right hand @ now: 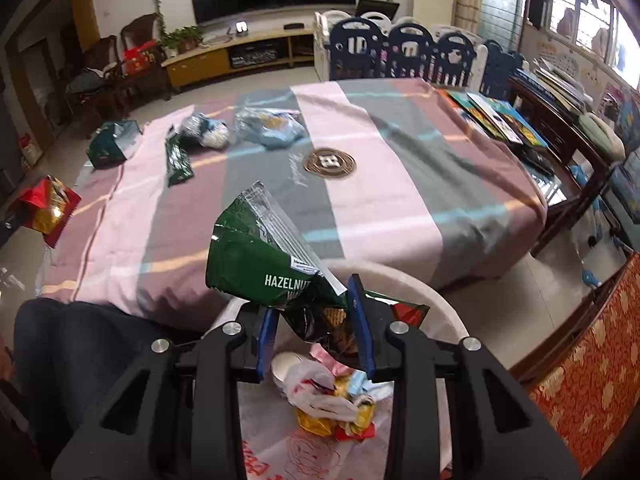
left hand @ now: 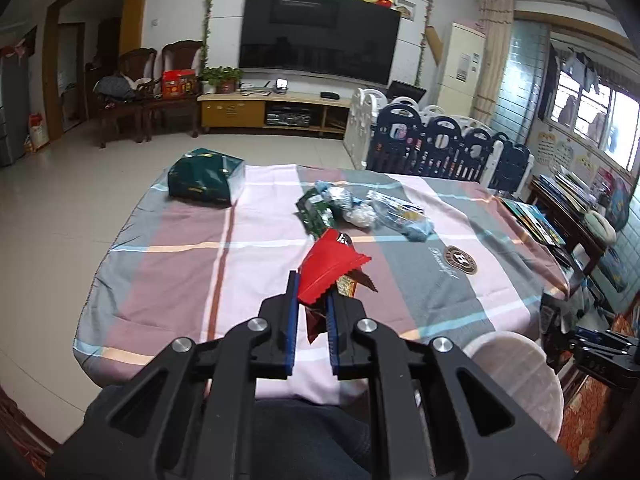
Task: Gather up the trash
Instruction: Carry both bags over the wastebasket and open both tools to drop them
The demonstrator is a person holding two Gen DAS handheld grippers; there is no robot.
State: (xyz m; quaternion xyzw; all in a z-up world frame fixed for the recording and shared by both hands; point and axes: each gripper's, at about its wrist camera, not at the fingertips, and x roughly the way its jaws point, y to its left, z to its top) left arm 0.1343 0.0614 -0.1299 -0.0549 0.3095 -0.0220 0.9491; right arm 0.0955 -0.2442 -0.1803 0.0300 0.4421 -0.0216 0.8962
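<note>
Table with striped pink/grey/mauve cloth (left hand: 248, 264) fills the middle of both views. White round bin (right hand: 436, 300) sits at the table's near edge, lower centre of the right wrist view, lower right of the left wrist view; inside it a pile of wrappers and crumpled white plastic (right hand: 328, 400).

Dark green box-like pack (left hand: 206, 182) lies on the cloth upper left, near the far corner. Clear/blue plastic bags with crumpled paper (left hand: 384, 212) lie centre top of the cloth, a green wrapper (left hand: 316, 212) touching them on their left side.

Left gripper (left hand: 312, 300): blue pads closed narrow, pinching a red snack wrapper (left hand: 332, 268) with a brown/gold torn bit below it; wrapper held above the cloth, centre frame. Same red wrapper shows at far left edge of the right wrist view.

Right gripper (right hand: 316, 320): jaws partly closed, gripping a green hazelnut wafer wrapper (right hand: 260, 264) at its lower crumpled end; wrapper sticks up and left, held right above the bin opening, centre low in frame.

Books (right hand: 496, 116) lie on the right edge of the table, upper right.
</note>
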